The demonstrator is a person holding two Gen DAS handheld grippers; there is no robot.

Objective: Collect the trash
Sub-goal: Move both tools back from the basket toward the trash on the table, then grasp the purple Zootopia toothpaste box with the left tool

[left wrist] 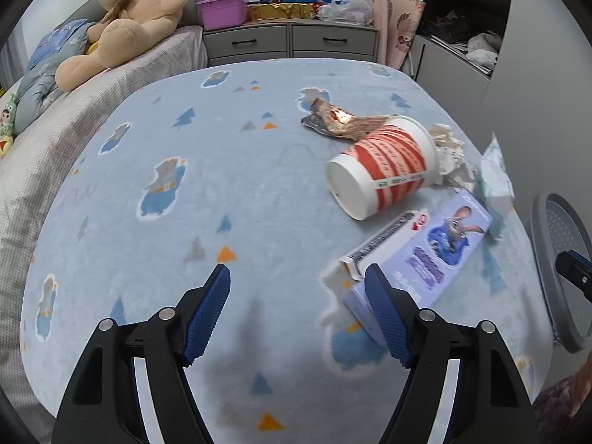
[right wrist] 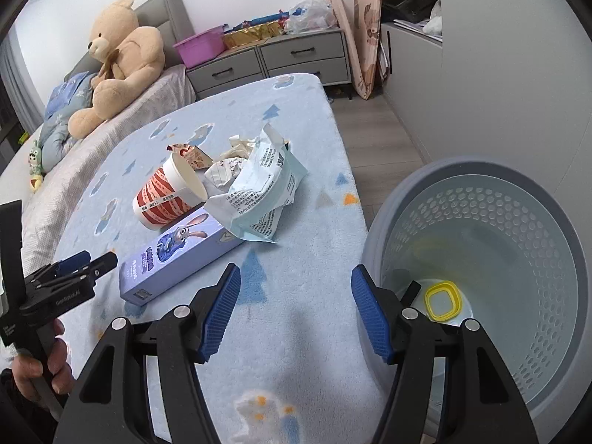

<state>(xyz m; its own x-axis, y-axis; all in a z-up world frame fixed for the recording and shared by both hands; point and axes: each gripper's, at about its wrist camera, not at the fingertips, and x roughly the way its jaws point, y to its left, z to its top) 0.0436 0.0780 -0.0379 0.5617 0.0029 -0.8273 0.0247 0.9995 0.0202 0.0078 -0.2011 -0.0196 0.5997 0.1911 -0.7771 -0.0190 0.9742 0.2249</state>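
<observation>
— What do we see by the headboard?
— A teddy bear (right wrist: 122, 55) sitting on the bed, and a purple bin (right wrist: 201, 49) on the grey drawers (right wrist: 296, 59).

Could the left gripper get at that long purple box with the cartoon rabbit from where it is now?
Probably yes. The left gripper is open, and the near end of the long purple cardboard box lies uncovered beside its right finger. The red-striped paper cup sits further back, out of the way.

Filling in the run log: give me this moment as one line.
left gripper: open, empty, near purple box | right gripper: open, empty | cup, bag: on bed | bin: holds yellow lid
</observation>
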